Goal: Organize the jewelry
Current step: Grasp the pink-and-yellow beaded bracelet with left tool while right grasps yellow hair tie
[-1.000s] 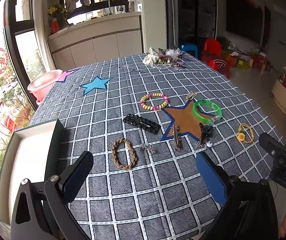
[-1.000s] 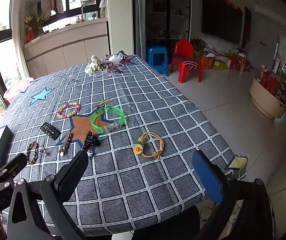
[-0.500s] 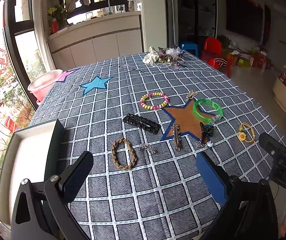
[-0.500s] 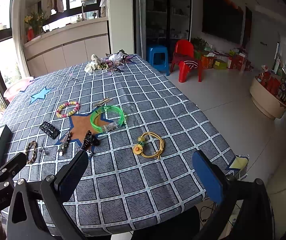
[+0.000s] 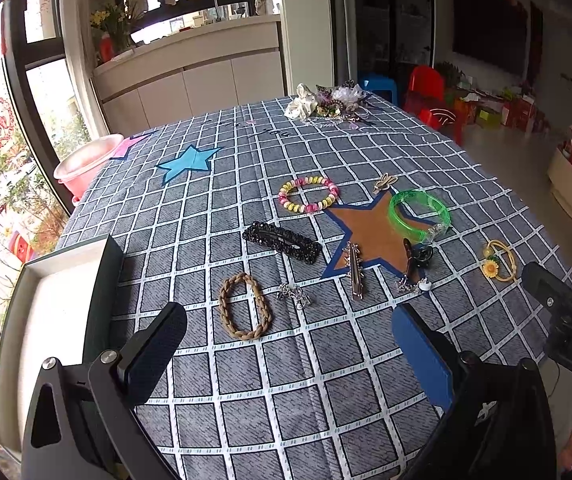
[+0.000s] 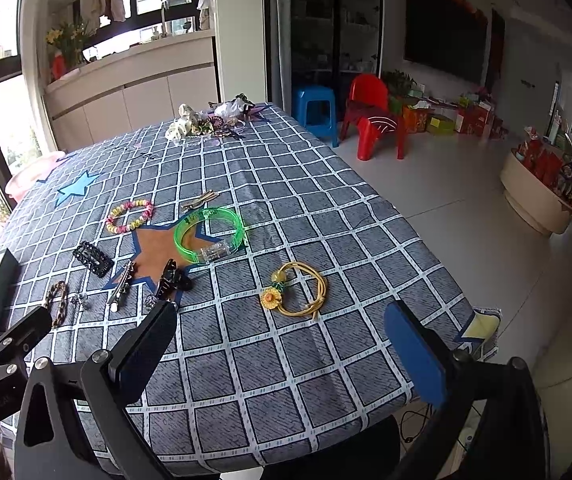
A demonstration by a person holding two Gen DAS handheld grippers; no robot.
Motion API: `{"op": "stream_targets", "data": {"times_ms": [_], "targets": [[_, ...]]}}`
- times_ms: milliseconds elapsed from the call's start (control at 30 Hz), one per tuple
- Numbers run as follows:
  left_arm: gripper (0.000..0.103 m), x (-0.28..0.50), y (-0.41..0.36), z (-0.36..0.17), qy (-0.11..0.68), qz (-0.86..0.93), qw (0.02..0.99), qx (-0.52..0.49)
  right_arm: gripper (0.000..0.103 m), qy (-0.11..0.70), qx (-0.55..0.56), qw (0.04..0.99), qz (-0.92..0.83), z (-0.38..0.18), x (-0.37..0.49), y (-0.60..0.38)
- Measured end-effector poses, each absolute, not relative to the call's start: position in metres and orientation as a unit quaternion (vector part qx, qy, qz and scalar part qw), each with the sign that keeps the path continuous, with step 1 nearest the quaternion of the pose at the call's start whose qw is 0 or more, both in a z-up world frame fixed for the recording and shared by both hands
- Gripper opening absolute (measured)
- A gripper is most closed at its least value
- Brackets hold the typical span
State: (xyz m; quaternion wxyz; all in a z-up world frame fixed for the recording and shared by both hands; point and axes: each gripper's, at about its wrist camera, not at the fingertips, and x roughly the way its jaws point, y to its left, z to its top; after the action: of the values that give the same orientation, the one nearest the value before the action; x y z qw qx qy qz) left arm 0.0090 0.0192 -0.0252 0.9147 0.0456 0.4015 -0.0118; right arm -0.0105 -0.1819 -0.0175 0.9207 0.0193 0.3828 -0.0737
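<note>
I am holding both my left gripper (image 5: 286, 344) and right gripper (image 6: 282, 336), jaws released, over a checked-cloth desk (image 6: 286, 360) beside bare floor (image 6: 465, 200).

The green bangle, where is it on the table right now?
The green bangle lies on the right point of the brown star, with the pastel bead bracelet to its left and the black claw clip nearer the grippers.

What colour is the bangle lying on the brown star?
Translucent neon green bangle, with a clear section at its near side; clearest in the right wrist view.
</note>
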Motion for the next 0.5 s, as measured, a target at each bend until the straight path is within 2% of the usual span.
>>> {"op": "stream_targets", "data": {"times_ms": [267,500], "targets": [[0.103,0.051,0.031,-0.028,0.441,-0.022,0.897,0.036,0.103,0.413,0.021,0.908,-0.065,-0.029,0.007,-0.199],[0.103,0.119,0.028,-0.022,0.45,-0.042,0.89,0.057,0.103,0.449,0.029,0.891,-0.06,-0.044,0.035,-0.221]]}}
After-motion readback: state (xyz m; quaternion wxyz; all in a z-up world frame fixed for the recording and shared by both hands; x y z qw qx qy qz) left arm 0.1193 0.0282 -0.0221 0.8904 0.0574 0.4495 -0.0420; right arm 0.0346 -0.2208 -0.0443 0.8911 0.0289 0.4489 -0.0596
